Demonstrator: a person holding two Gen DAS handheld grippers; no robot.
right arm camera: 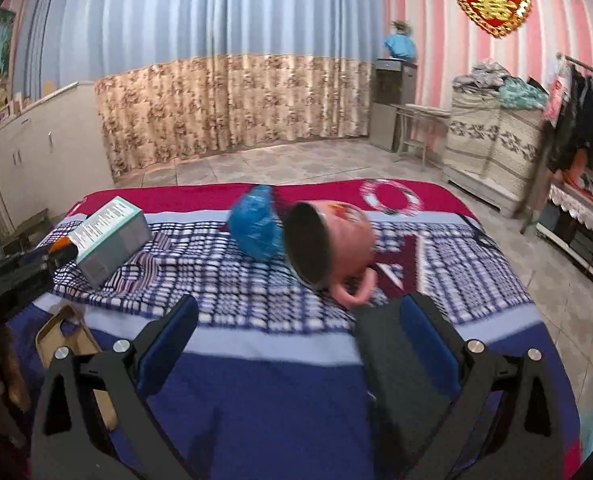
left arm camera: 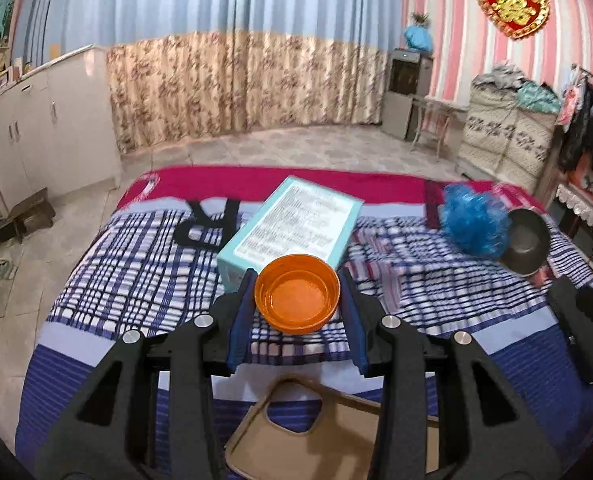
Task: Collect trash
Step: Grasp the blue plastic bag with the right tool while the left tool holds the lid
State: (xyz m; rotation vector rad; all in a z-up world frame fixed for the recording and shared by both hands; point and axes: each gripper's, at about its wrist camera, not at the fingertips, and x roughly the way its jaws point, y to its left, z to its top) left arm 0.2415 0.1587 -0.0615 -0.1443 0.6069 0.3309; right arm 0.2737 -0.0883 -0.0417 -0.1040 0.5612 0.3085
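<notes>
A small round orange plastic lid, hollow side up, is sitting pinched between the blue-padded fingers of the left gripper, above the near part of a bed covered in a blue, white and red checked blanket. Just beyond the lid a pale teal cardboard box with printed text is lying on the blanket, and below the gripper a brown cardboard carton is showing. Further right a crumpled blue plastic bag is resting against a pink mug with a dark inside, which is lying on its side, handle toward the camera. The right gripper is hanging over the blanket's near edge with its fingers spread wide and nothing between them. Floral curtains are hanging behind the bed.
</notes>
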